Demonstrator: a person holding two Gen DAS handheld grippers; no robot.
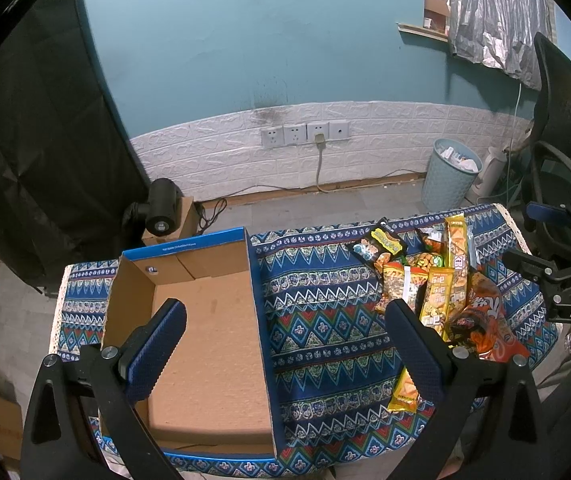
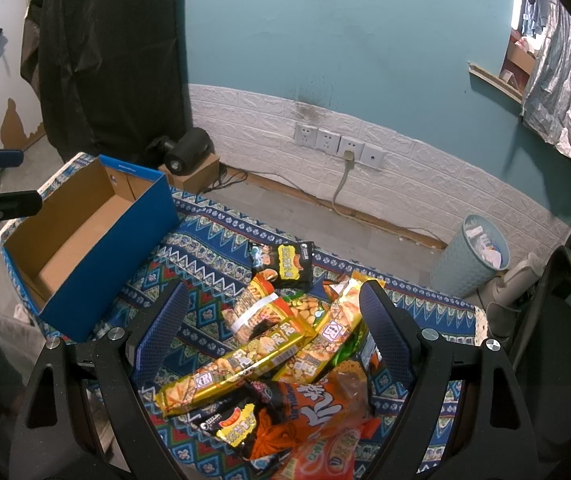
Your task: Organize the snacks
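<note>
An empty blue cardboard box (image 1: pixel 259 320) (image 2: pixel 117 256) stands on the left of a table covered by a patterned cloth (image 1: pixel 325 320) (image 2: pixel 205 248). To its right lies a heap of snack packets (image 1: pixel 437 288) (image 2: pixel 285 344): long yellow cracker packs (image 2: pixel 229 368), a black-and-yellow bag (image 2: pixel 285 264) and an orange bag (image 2: pixel 325 408). My left gripper (image 1: pixel 285 352) hovers open above the box's right wall, holding nothing. My right gripper (image 2: pixel 273 332) is open above the heap, fingers on either side of the packets without closing on them.
Beyond the table, a pale blue waste bin (image 1: pixel 449 176) (image 2: pixel 473 256) stands against the white-panelled wall with sockets (image 1: pixel 305 134). A black office chair (image 1: pixel 561 128) is at the right. A black device on a small cardboard box (image 1: pixel 165 212) sits on the floor behind the table.
</note>
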